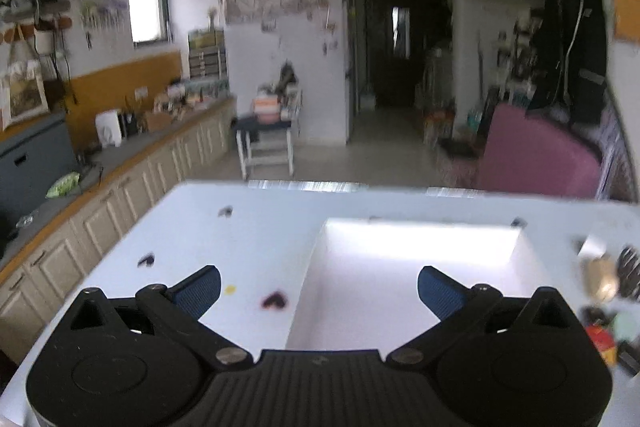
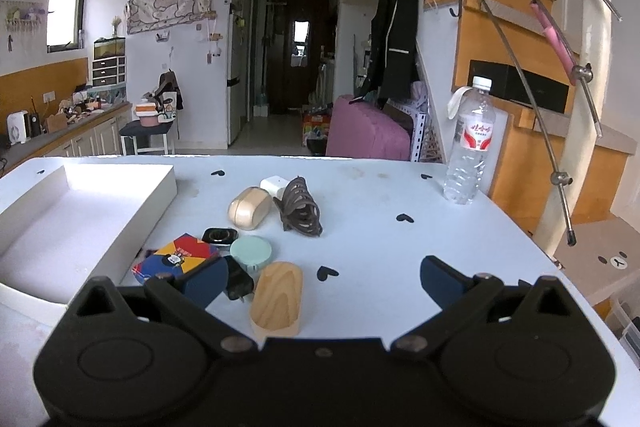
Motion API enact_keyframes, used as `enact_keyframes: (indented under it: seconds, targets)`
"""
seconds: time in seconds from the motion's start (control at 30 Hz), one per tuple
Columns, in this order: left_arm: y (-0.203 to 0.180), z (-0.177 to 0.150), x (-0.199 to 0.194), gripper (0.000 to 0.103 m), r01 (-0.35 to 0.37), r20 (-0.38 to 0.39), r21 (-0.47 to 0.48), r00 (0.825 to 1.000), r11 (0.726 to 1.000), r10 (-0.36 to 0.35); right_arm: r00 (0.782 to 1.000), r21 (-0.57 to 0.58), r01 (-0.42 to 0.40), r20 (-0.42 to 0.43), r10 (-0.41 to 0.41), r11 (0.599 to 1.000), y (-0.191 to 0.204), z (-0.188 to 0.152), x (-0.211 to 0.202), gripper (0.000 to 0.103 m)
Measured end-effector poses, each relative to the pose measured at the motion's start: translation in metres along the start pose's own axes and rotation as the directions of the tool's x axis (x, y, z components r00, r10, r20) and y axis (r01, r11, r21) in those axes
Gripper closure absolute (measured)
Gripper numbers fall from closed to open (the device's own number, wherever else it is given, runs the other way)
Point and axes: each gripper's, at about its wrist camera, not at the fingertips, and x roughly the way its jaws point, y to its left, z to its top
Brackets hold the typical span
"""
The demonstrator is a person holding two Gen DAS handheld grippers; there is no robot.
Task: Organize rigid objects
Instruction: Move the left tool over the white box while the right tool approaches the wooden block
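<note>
A white open box [image 2: 80, 203] sits on the table's left side; it also shows in the left wrist view [image 1: 400, 287], empty. To its right lies a cluster: a wooden oval block [image 2: 278, 301], a mint round case [image 2: 252, 253], a black charger plug [image 2: 238, 283], a colourful card box [image 2: 176, 259], a smartwatch face [image 2: 219, 235], a beige case [image 2: 249, 207], a white adapter [image 2: 274, 185] and a brown coiled cable [image 2: 300, 209]. My right gripper [image 2: 320, 279] is open just above the wooden block. My left gripper [image 1: 319, 287] is open over the box's near left edge.
A water bottle [image 2: 470, 143] stands at the table's far right corner. A metal rack with pink grips [image 2: 560, 39] rises to the right. The white table [image 2: 380, 227] has black heart stickers. Counters and a pink sofa lie beyond.
</note>
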Motion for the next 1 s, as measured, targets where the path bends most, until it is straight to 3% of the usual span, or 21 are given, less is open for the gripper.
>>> enact_keyframes:
  seconds: [0.27,0.43,0.57,0.63,0.7,0.83,1.0]
  targets:
    - [0.022,-0.018,0.033,0.000,0.003,-0.124,0.040,0.992,0.999,0.002,1.000,0.018,-0.002,-0.022,0.002,1.000,0.005,-0.001,0.014,0.000]
    - [0.036,-0.028,0.050,0.000,0.094,-0.195,-0.028,0.976,0.995,-0.098,0.998,0.041,-0.005,-0.060,0.007,0.999,0.007,-0.002,0.026,0.000]
    - [0.038,-0.034,0.059,0.000,0.072,-0.245,-0.019,0.967,0.997,-0.074,0.997,0.066,-0.013,-0.077,0.018,0.998,0.006,-0.003,0.033,0.000]
    - [0.037,-0.036,0.062,0.005,0.073,-0.262,-0.015,0.962,0.997,-0.075,0.996,0.078,-0.005,-0.088,0.012,0.997,0.004,-0.003,0.037,0.000]
    - [0.036,-0.038,0.065,0.019,0.070,-0.284,-0.003,0.956,0.998,-0.068,0.995,0.097,-0.021,-0.096,0.030,0.995,0.002,-0.003,0.041,0.000]
    - [0.028,-0.043,0.075,0.038,0.098,-0.323,0.024,0.942,0.995,-0.086,0.992,0.124,-0.035,-0.113,0.049,0.992,0.001,-0.006,0.050,0.000]
    - [0.023,-0.048,0.084,0.065,0.103,-0.356,0.052,0.931,0.993,-0.078,0.987,0.153,-0.061,-0.138,0.083,0.986,-0.004,-0.007,0.063,0.012]
